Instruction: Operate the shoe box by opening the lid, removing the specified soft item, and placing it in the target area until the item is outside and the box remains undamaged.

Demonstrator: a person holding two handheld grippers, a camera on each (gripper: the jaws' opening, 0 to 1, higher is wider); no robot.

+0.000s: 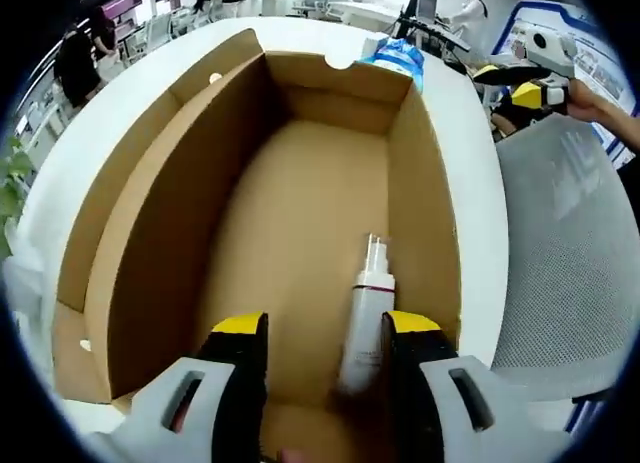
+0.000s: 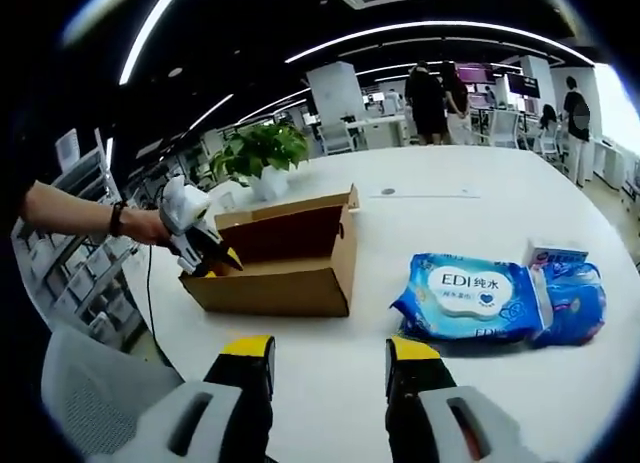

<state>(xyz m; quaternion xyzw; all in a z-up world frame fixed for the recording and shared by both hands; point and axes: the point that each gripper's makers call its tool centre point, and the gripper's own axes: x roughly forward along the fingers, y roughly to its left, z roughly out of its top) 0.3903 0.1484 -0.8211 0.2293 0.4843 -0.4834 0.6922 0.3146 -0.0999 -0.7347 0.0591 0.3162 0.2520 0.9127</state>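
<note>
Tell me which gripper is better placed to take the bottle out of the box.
Left. The left gripper is inside the open cardboard box, jaws open beside the white spray bottle. The right gripper hangs over the table, away from the box.

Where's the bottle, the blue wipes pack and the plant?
bottle (image 1: 366, 323), left gripper view, white body.
blue wipes pack (image 2: 470, 298), right gripper view, front label.
plant (image 2: 258, 150), right gripper view, green leaves.
</note>
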